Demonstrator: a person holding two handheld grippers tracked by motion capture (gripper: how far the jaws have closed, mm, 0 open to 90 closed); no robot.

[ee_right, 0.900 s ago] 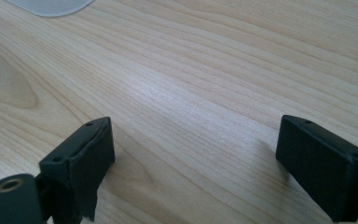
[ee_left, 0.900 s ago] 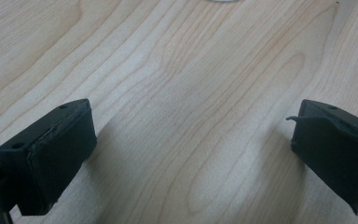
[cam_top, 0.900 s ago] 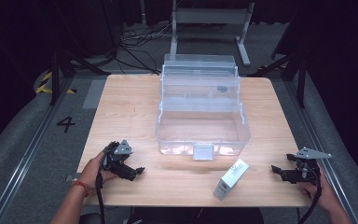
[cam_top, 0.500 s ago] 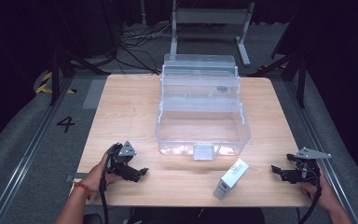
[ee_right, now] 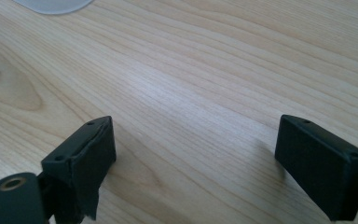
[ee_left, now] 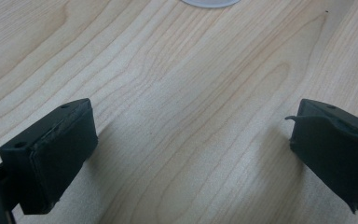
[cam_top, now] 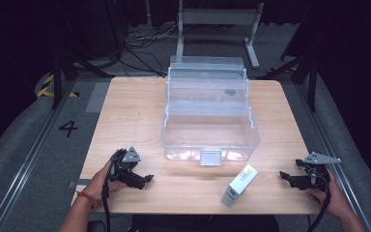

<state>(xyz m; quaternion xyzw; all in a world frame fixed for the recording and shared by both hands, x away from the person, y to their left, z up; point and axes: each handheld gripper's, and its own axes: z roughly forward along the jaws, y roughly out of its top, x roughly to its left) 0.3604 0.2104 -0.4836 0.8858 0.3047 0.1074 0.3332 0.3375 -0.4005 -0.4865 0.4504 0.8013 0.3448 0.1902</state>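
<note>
a small white and grey cardboard box (cam_top: 239, 185) lies flat near the front edge of the light wooden table (cam_top: 135, 116), turned at a slant, just in front of the latch of a large clear plastic storage box (cam_top: 207, 116) that stands open at the table's middle with its tiered trays stepped back. the small box sits between the two hands, nearer the right one, and touches neither. the right gripper (cam_top: 290, 179), black with a grey three-cornered plate on top, rests low at the table's front right corner, pointing toward the small box; its jaws stand spread wide over bare wood with nothing between them. the left gripper (cam_top: 144, 180) sits at the front left, well apart from the small box, jaws likewise spread apart and empty above the wood grain.
</note>
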